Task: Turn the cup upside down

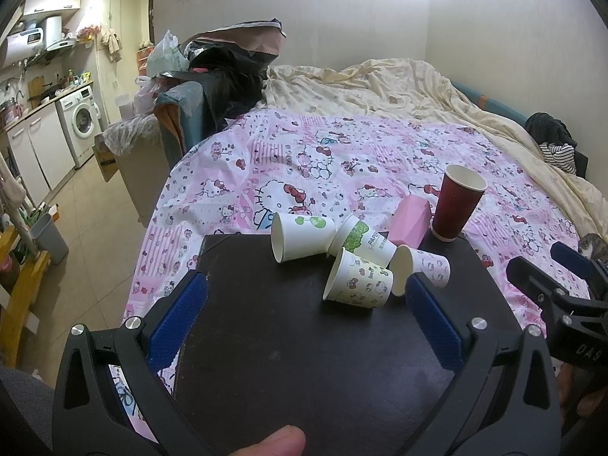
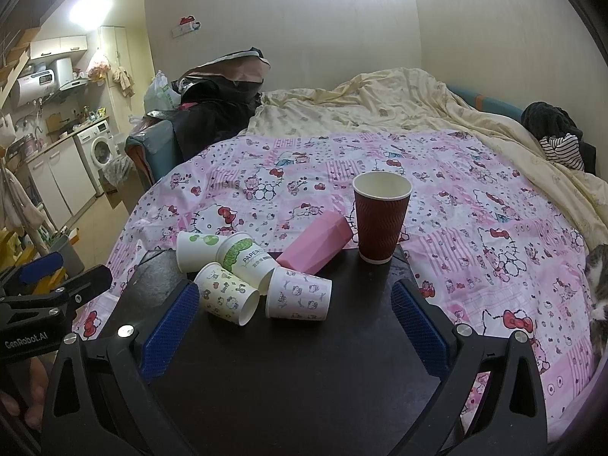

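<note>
A tall dark red ribbed paper cup (image 1: 458, 205) (image 2: 380, 220) stands upright, mouth up, at the far edge of a black tabletop (image 1: 304, 342) (image 2: 304, 361). Several small printed paper cups (image 1: 359, 285) (image 2: 298, 294) lie on their sides in a cluster, with a pink cup (image 1: 412, 220) (image 2: 315, 245) lying behind them. My left gripper (image 1: 304, 296) is open and empty, short of the cluster. My right gripper (image 2: 294, 306) is open and empty, with the cluster between its fingers' line of sight. The right gripper also shows at the right edge of the left wrist view (image 1: 562, 277).
The tabletop rests on a bed with a pink Hello Kitty sheet (image 2: 475, 228) and a cream duvet (image 2: 380, 106). A cat (image 2: 598, 288) lies at the right edge. Bags and clothes (image 1: 231, 60) pile at the bed's far left. A kitchen with a washing machine (image 1: 81, 121) lies beyond.
</note>
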